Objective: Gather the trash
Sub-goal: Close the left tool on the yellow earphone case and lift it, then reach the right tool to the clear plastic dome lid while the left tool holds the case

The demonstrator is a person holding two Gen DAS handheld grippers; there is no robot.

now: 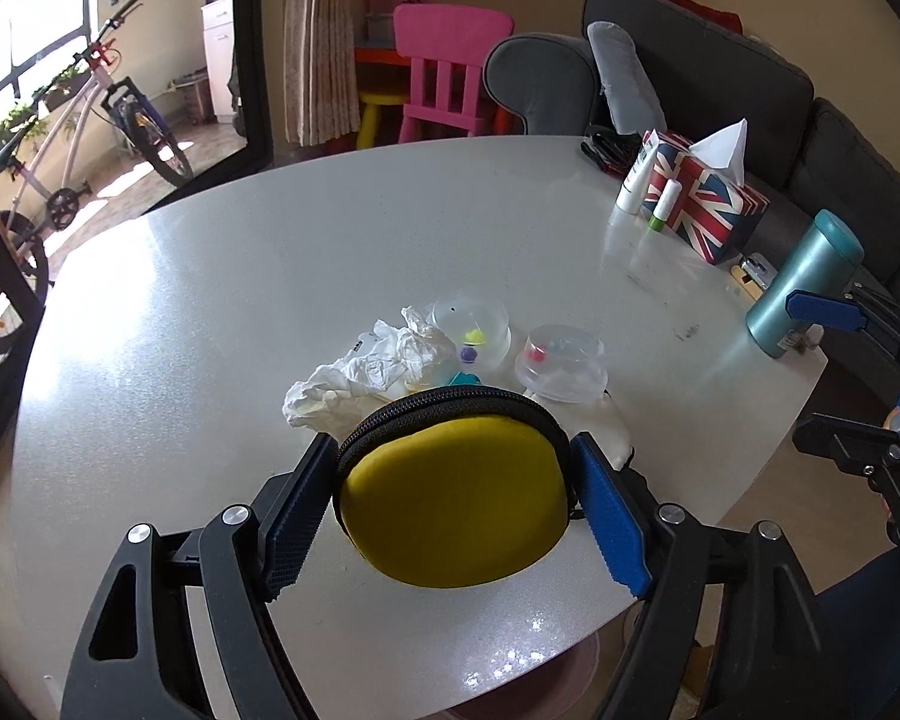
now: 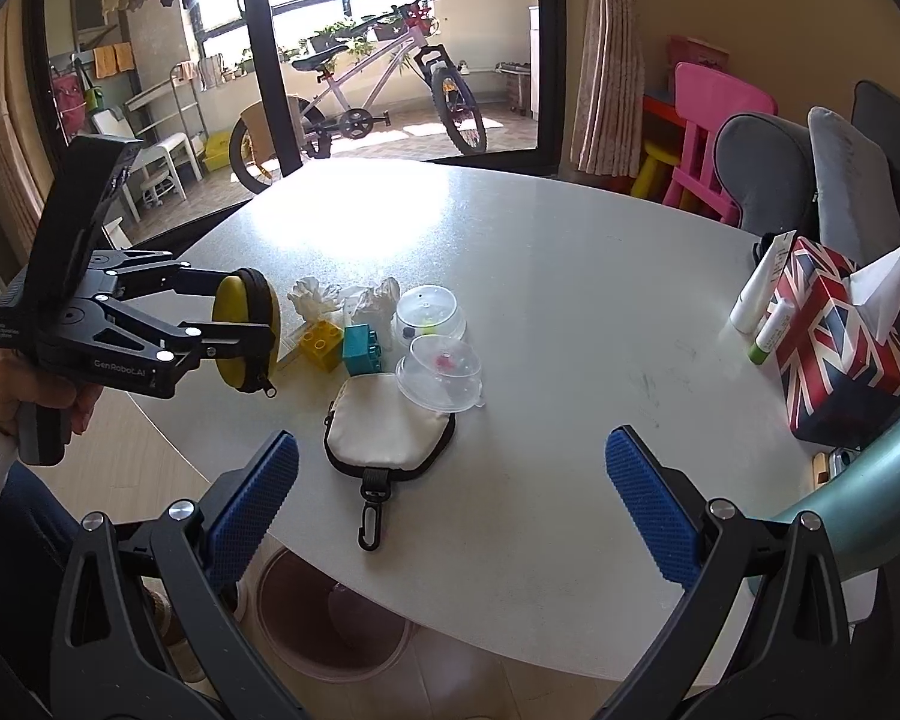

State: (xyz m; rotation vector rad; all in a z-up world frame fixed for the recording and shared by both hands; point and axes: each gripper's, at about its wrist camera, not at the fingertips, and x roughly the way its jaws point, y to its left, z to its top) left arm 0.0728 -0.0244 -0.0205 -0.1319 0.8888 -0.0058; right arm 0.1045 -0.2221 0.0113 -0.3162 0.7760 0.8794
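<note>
My left gripper (image 1: 453, 492) is shut on a yellow round zip pouch (image 1: 450, 504) and holds it above the table's near edge; the pouch also shows in the right wrist view (image 2: 243, 330). Crumpled white tissue (image 1: 366, 372) lies on the white table (image 1: 270, 276) behind it, next to two clear plastic cups (image 1: 471, 324) (image 1: 561, 363). A white pouch with a clip (image 2: 384, 432) lies in front of the cups. My right gripper (image 2: 450, 498) is open and empty, hovering over the table's near edge just right of the white pouch.
A yellow brick (image 2: 323, 343) and a teal brick (image 2: 363, 349) sit by the tissue. A Union Jack tissue box (image 2: 834, 336), tubes (image 2: 756, 294) and a teal flask (image 1: 804, 282) stand at the right. A brown bin (image 2: 324, 618) sits on the floor under the table edge.
</note>
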